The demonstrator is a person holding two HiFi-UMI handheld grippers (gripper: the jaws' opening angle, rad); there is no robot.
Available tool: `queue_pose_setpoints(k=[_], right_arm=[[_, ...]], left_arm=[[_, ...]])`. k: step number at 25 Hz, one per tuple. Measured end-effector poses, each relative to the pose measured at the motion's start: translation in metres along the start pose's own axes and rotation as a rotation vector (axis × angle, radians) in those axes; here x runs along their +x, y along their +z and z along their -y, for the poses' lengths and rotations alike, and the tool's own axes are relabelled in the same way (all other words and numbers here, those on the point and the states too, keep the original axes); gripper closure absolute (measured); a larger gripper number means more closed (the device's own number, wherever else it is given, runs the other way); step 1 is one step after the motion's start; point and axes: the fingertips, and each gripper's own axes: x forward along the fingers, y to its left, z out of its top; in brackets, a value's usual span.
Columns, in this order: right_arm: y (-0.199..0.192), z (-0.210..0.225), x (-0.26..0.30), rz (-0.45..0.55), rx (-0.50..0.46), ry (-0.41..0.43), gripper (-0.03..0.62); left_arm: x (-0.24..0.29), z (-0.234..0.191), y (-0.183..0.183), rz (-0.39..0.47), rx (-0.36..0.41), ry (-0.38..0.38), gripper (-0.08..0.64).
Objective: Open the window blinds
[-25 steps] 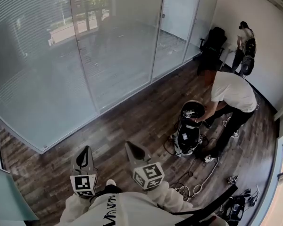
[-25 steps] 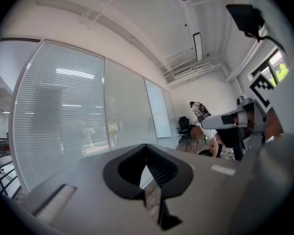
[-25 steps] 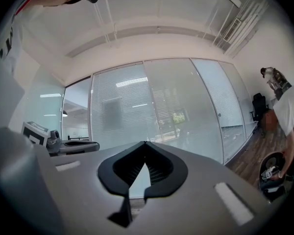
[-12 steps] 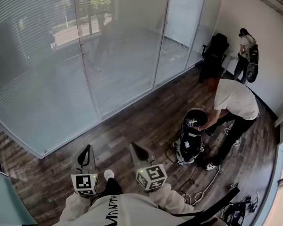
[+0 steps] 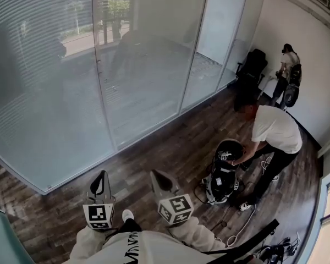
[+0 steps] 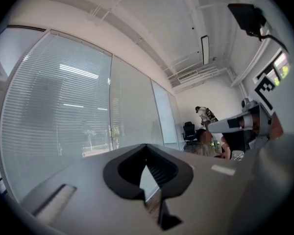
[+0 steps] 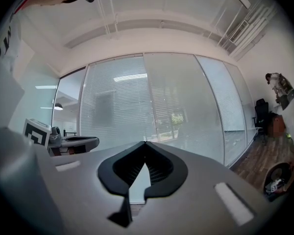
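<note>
We are holding the left gripper (image 5: 101,176) and the right gripper (image 5: 155,175) side by side in front of our body, both pointing level toward the glass wall (image 5: 148,65). The left jaws are sitting together with the tips meeting and nothing between them. The right jaws are sitting the same way, pressed together and empty.

The window blinds (image 5: 33,76) are hanging across the left panes of that wall, slats running level and covering the glass. We cannot tell which side of the glass they are on. They are hanging well apart from both grippers, and neither gripper is touching them. Trees (image 5: 118,4) are showing faintly through the panes.

We are standing on the wooden floor (image 5: 165,142). On the right a person in a white shirt (image 5: 275,128) is bending over a black pack (image 5: 223,177) on the floor, with cables (image 5: 239,227) lying near it. Further back another person (image 5: 289,56) is standing by the white wall (image 5: 313,48), near a black chair (image 5: 252,65).
</note>
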Motion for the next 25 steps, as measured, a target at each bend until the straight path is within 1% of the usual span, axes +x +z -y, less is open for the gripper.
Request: queue_pose_setpoints(k=[11, 19, 25], right_arm=[[-0.015, 0.007, 0.086, -0.062, 0.038, -0.021, 0.591], [-0.017, 0.020, 0.147, -0.081, 0.041, -0.040, 0.591], [-0.011, 0.022, 0.181, -0.072, 0.038, -0.056, 0.591]], left_arm=[[0.058, -0.055, -0.018, -0.047, -0.013, -0.023, 0.560], [0.104, -0.093, -0.030, -0.053, -0.017, -0.029, 0.560], [0.125, -0.126, -0.044, -0.067, -0.020, -0.016, 0.560]])
